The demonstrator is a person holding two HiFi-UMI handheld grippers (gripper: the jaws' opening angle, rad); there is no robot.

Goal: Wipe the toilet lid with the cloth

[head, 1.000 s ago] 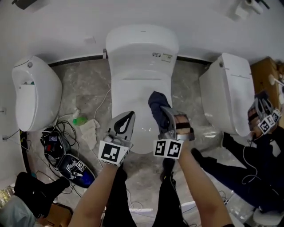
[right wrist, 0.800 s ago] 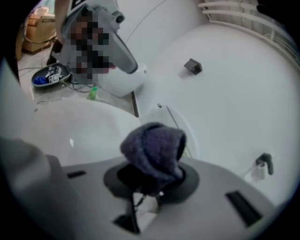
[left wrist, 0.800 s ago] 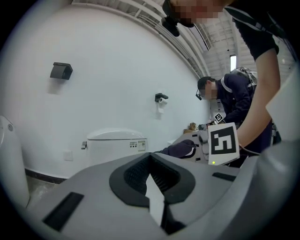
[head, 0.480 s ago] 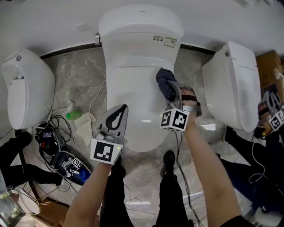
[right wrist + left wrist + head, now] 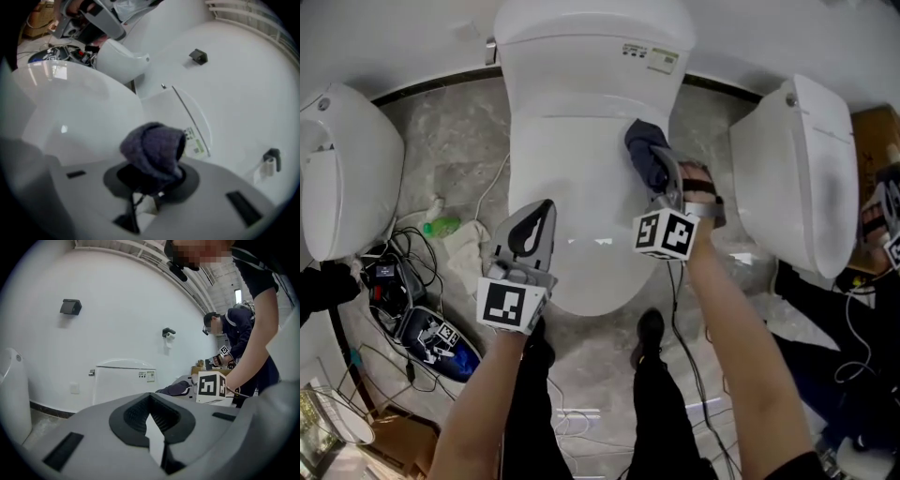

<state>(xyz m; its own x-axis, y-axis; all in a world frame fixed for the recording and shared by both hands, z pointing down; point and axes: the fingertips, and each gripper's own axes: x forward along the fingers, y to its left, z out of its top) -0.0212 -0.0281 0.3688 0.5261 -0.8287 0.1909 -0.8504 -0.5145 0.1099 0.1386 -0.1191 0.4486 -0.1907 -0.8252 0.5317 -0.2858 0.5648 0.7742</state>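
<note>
The right gripper (image 5: 661,178) is clamped on the dark cloth (image 5: 643,150), whose bunched end bulges out past the jaws and presses on the toilet lid (image 5: 572,187). Over the last second the cloth has travelled from the middle of the lid up to its back right part, just in front of the tank (image 5: 581,47). The stroke is probably running front to back, with the left half and front edge still to cover.

The left gripper (image 5: 534,225) has its jaws together on nothing and has kept its place over the lid's front left, apart from the cloth.

The lid is down, so the bowl is covered and its contents are hidden; the tank is closed too. The white fixtures on the left (image 5: 342,178) and right (image 5: 797,169) show only their outsides.
</note>
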